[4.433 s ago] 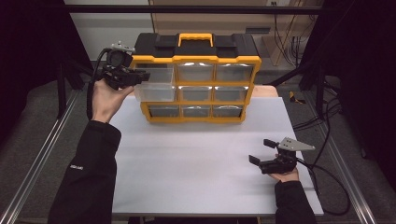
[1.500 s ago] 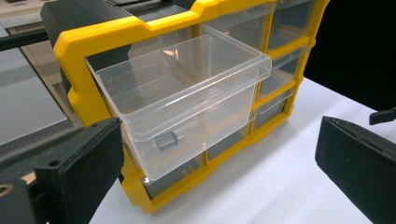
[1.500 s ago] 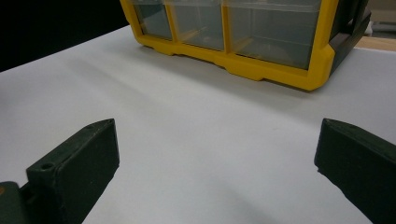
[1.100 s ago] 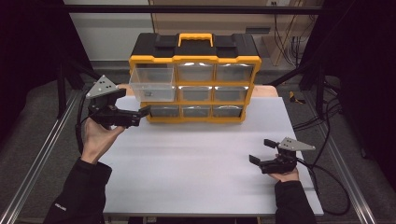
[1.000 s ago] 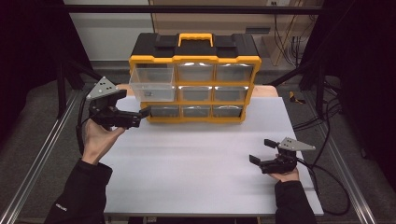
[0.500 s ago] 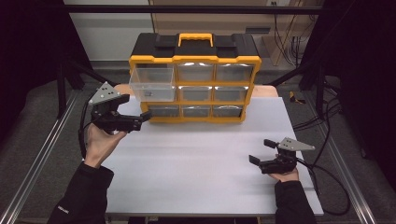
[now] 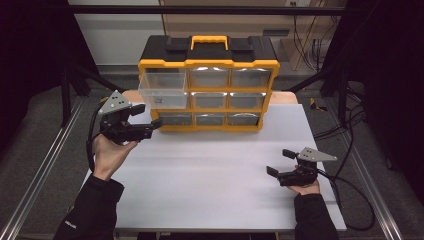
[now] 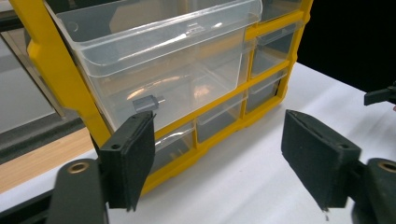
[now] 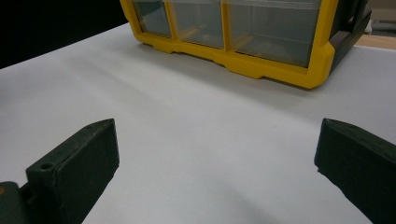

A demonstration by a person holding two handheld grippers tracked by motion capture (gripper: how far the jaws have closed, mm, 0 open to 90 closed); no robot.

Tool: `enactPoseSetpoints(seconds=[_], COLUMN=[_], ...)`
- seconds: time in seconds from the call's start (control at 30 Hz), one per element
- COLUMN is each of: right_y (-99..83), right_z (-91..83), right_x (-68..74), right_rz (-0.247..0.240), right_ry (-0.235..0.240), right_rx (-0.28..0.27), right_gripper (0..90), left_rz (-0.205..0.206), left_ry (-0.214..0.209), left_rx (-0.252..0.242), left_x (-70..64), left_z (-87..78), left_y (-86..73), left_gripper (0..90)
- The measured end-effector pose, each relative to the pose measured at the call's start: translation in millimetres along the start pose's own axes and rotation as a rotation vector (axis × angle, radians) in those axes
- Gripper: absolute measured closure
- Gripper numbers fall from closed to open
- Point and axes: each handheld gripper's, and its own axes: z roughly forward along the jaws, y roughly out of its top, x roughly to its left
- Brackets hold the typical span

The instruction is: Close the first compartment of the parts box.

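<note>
A yellow and black drawer cabinet [image 7: 210, 75] stands at the back of the white table [image 7: 215, 175]. Its top-left clear drawer [image 7: 163, 89] is pulled out, and a small grey part [image 8: 145, 102] lies inside it. My left gripper [image 7: 146, 119] is open and empty, held in front of and below that drawer, left of the cabinet's bottom row; in the left gripper view [image 8: 215, 158] the drawer sits just beyond its jaws. My right gripper [image 7: 276, 162] rests low at the table's right front, open and empty [image 9: 217, 158], facing the cabinet's bottom drawers [image 9: 219, 28].
Metal rails [image 7: 40, 170] run along both sides of the table. Cables [image 7: 350, 190] trail off the right edge. A wooden surface [image 7: 285, 97] lies behind the white sheet. Bare white table lies between the two grippers.
My left gripper has come away from the top-left drawer, moving down and towards the person, with the drawer left pulled out. The right gripper has stayed put.
</note>
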Motion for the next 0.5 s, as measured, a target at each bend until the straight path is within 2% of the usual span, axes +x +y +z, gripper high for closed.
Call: enactPoseSetpoints(seconds=[0.5], right_y=[0.0], right_z=[0.2], right_x=[-0.1], right_rz=[0.001], right_ry=[0.001], right_rx=[0.0], right_gripper=[0.3], left_rz=[0.031], left_ry=[-0.019], left_rx=[0.002], left_x=[-4.4], left_z=[4.9], left_y=[1.4], left_gripper=[51.5])
